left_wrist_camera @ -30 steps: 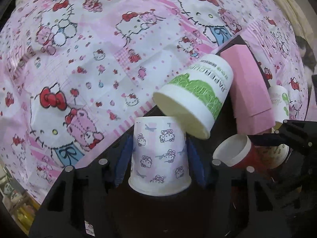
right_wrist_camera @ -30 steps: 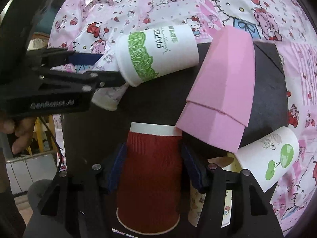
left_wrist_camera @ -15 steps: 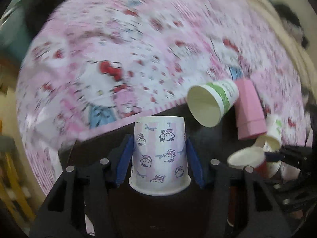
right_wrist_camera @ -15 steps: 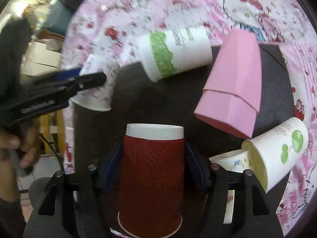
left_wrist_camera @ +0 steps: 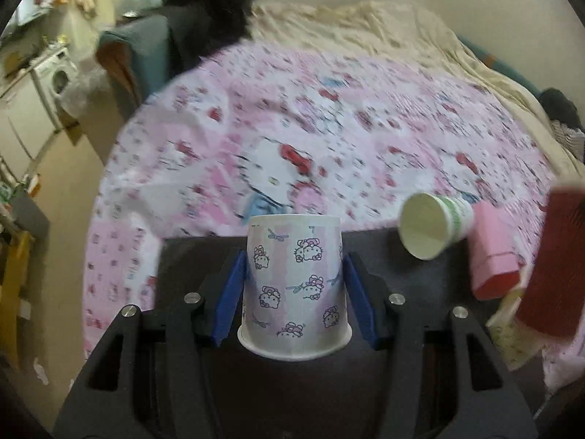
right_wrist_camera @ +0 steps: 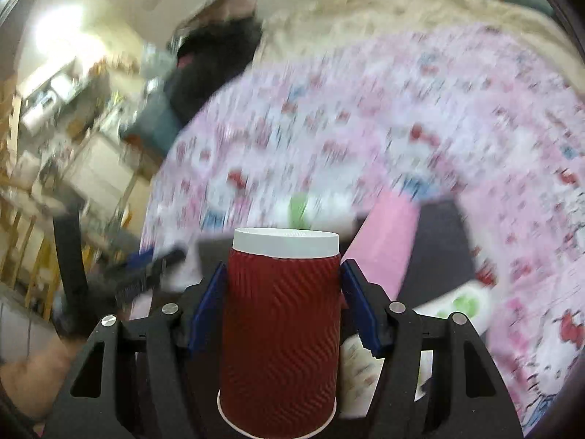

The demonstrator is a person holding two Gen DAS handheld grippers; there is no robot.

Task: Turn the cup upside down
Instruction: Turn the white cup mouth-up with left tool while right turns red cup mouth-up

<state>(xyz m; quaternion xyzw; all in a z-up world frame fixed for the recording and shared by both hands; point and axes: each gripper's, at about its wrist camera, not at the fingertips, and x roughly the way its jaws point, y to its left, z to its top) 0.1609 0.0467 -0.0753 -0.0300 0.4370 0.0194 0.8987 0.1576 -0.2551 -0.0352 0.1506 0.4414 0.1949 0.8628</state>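
Note:
My left gripper (left_wrist_camera: 294, 285) is shut on a white paper cup with a Hello Kitty print (left_wrist_camera: 295, 285); the cup's base points away from me and its rim is toward the camera, above a dark board (left_wrist_camera: 190, 256). My right gripper (right_wrist_camera: 281, 303) is shut on a red ribbed cup (right_wrist_camera: 279, 333), white base away from me and rim toward the camera. The red cup also shows, blurred, at the right of the left wrist view (left_wrist_camera: 548, 263). The left gripper shows blurred at the left of the right wrist view (right_wrist_camera: 146, 278).
A green-and-white cup (left_wrist_camera: 433, 228) lies on its side on the board, mouth toward me. A pink folded box (left_wrist_camera: 491, 252) lies beside it. Another white cup with green dots (right_wrist_camera: 462, 307) lies to the right. A Hello Kitty sheet (left_wrist_camera: 329, 135) covers the bed behind.
Both grippers have tilted from looking down at the board toward level, each still holding its cup. The room and the bed's far end have come into view.

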